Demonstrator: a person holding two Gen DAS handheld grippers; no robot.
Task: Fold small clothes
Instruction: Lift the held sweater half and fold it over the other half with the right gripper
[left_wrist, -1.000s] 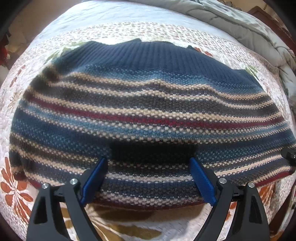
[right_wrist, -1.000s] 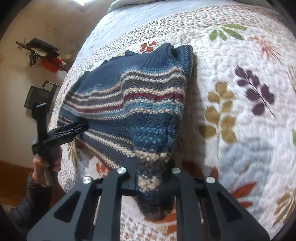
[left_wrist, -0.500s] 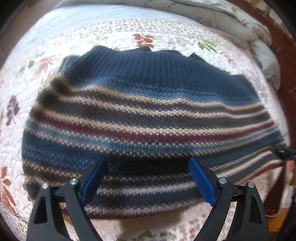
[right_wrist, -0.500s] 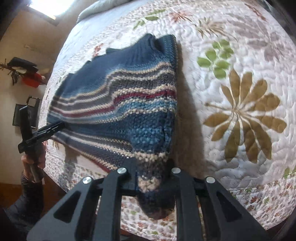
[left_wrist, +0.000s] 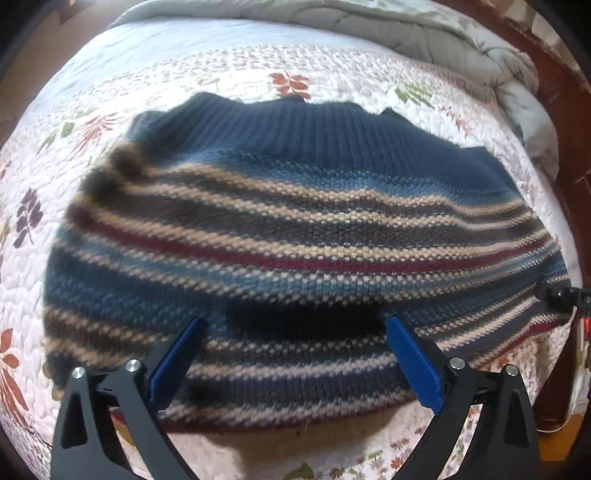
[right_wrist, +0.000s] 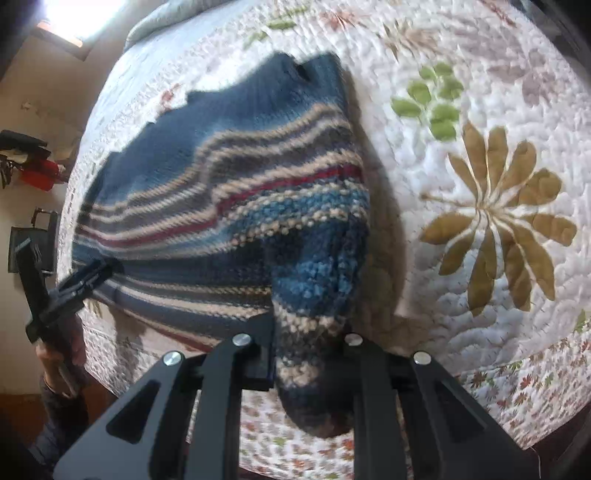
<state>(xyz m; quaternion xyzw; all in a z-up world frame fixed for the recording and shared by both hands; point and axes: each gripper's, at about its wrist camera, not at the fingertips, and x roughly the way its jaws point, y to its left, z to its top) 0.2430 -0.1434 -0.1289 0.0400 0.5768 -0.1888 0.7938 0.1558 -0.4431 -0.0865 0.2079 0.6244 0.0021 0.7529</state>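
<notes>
A striped knit sweater in navy, beige, grey and red hangs lifted above the floral quilt. It also shows in the right wrist view. My left gripper looks wide open in its own view, blue pads apart in front of the hem. In the right wrist view the left gripper touches the sweater's far corner. My right gripper is shut on the sweater's near corner, a bunch of knit hanging between its fingers.
The bed's quilt spreads below the sweater. A grey duvet lies bunched at the far end. A wooden bed frame runs along the right. The bed's near edge drops off below.
Both grippers have pulled back and up from the bed with the sweater. More quilt shows beyond it, and the bed edge has come into view.
</notes>
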